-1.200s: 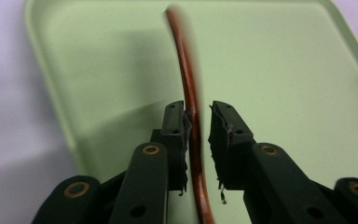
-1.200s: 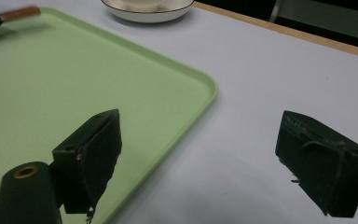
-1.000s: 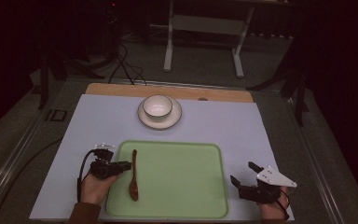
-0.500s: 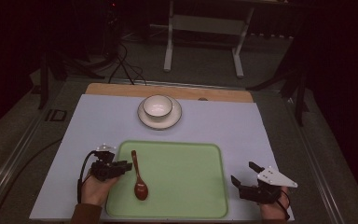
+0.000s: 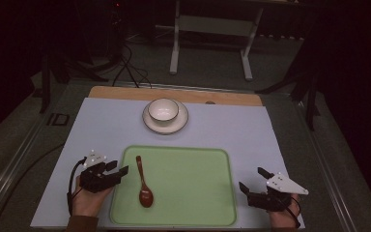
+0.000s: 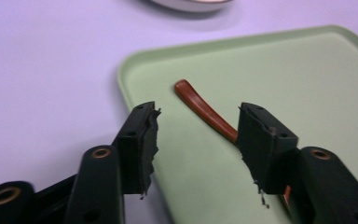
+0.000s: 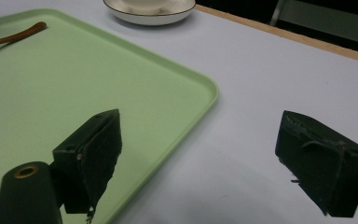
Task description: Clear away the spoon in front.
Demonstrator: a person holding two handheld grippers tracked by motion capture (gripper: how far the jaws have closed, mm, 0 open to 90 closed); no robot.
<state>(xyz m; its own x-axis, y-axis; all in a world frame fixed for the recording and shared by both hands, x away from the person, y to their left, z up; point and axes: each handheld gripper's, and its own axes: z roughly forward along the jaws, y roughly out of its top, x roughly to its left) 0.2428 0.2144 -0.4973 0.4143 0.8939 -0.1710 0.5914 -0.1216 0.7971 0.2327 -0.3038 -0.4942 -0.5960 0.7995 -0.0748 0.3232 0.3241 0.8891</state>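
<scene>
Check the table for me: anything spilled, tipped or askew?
Nothing stands out. The brown spoon lies flat on the green tray, handle toward the bowl, which sits upright on its saucer. The left gripper has just been opening and holds nothing. No spills.

place: lab | signs: dark room, floor cables (image 5: 121, 67), metal stand (image 5: 212, 43)

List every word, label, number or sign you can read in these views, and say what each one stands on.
None: no readable text in any view.
The dark mark left of the mat on the table could be a label, but it is too small and dim to read.
The bowl, saucer, green tray and brown spoon carry no lettering.
</scene>
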